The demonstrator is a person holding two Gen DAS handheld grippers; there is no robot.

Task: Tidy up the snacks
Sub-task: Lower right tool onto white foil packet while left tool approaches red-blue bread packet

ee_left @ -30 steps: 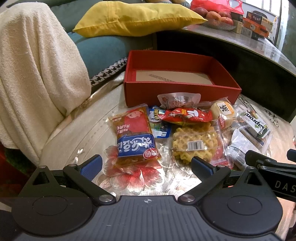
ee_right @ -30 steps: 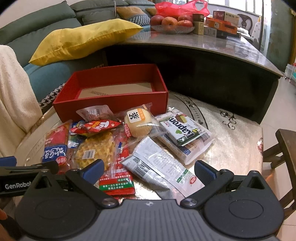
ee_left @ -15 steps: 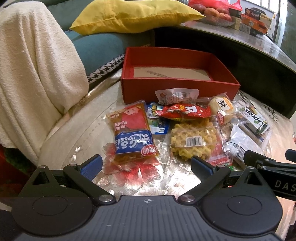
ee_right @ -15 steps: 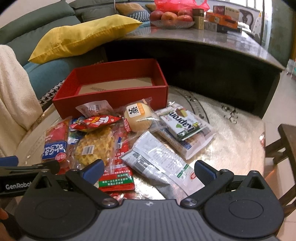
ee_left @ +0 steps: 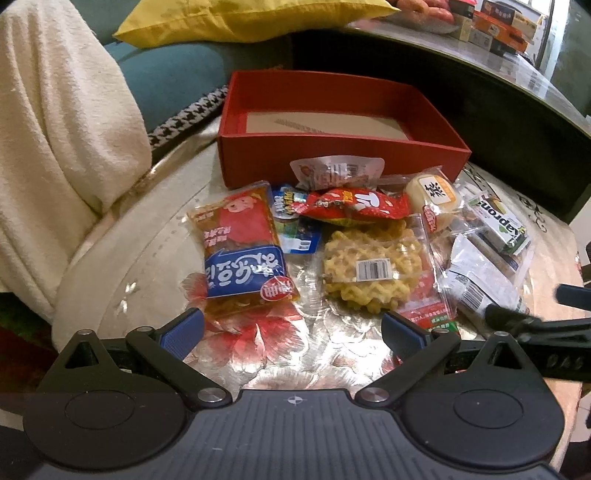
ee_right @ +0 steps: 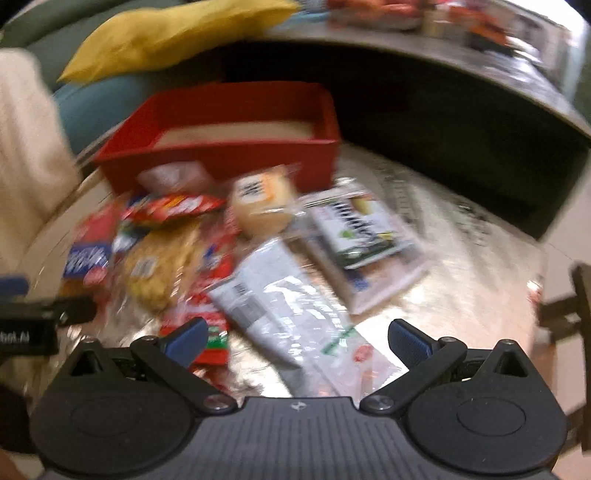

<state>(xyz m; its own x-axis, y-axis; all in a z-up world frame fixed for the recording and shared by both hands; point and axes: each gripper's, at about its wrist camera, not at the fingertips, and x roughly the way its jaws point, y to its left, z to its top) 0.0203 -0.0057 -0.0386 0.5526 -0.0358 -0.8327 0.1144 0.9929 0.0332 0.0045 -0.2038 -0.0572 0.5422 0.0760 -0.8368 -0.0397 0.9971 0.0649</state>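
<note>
The left gripper (ee_left: 291, 328) hangs low over the table with its blue-padded fingers (ee_left: 183, 328) spread wide and nothing between them, aimed at the near edge of the snack pile, so a short reach forward would likely bring it onto a packet. Straight ahead of it lies the flat orange-and-blue plastic snack packet with the cartoon face (ee_left: 242, 251), and just right of that the clear-wrapped yellow waffle cake with a barcode sticker (ee_left: 373, 267), both lying flat on the shiny floral-patterned tablecloth (ee_left: 258, 343). The right gripper (ee_right: 297, 338) is likewise wide open and empty, poised over the long white-and-clear plastic sachet (ee_right: 291, 302); its view is smeared, so finer detail there cannot be trusted. Beyond the sachet sits the green-and-white rectangular biscuit pack (ee_right: 360, 229), with the round pale bun in clear wrap (ee_right: 264, 206) beside it and the crinkled red foil packet (ee_left: 356, 203) resting on top of the waffle's far edge. All the snacks are heaped just in front of the open red cardboard box (ee_left: 332, 155), which holds nothing visible but its tan liner, presumably the destination, so no sorting looks done yet. A yellow cushion (ee_left: 240, 16) and a cream towel (ee_left: 59, 110) lie beyond.
</note>
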